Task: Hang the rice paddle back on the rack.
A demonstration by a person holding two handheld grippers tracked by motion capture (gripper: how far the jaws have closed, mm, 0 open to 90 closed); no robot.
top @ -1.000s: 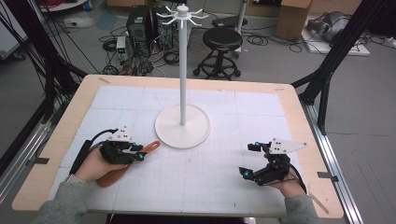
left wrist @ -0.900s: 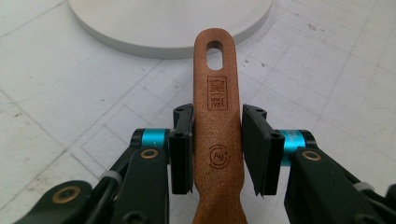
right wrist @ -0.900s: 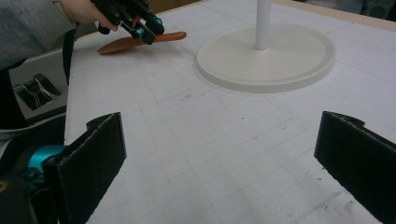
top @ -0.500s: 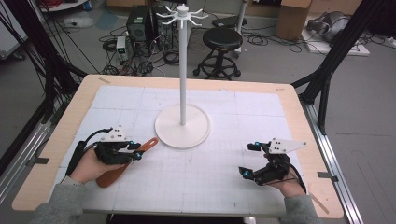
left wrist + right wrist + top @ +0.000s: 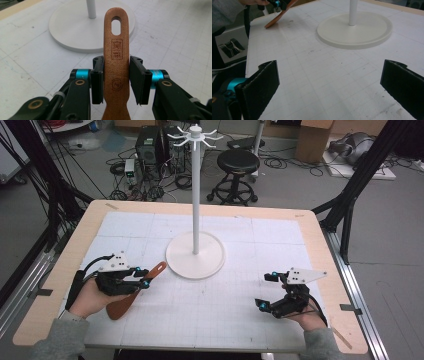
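We see our left gripper (image 5: 142, 281) closed on the neck of a wooden spatula (image 5: 116, 62), its pads pressing both edges of the handle just below the stamped mark, the slotted hanging hole ahead of the jaws and the broad blade behind them, low over the white mat (image 5: 210, 320). In the high view the handle tip points past the jaws toward the round base of the white hook stand (image 5: 195, 255), which sits just beyond it, its hooks high on the pole. Our right gripper (image 5: 329, 82) rests well apart on the far side of that base, jaws spread wide with nothing between them but bare mat. The risk, as we judge it, lies in the narrow hold: the pads pinch only the handle's thin edges, so a sideways knock against the pole or base could let the spatula pivot or slip out. The slot is also small, and a tilted approach could miss a hook or rock the stand, should hanging be the aim.
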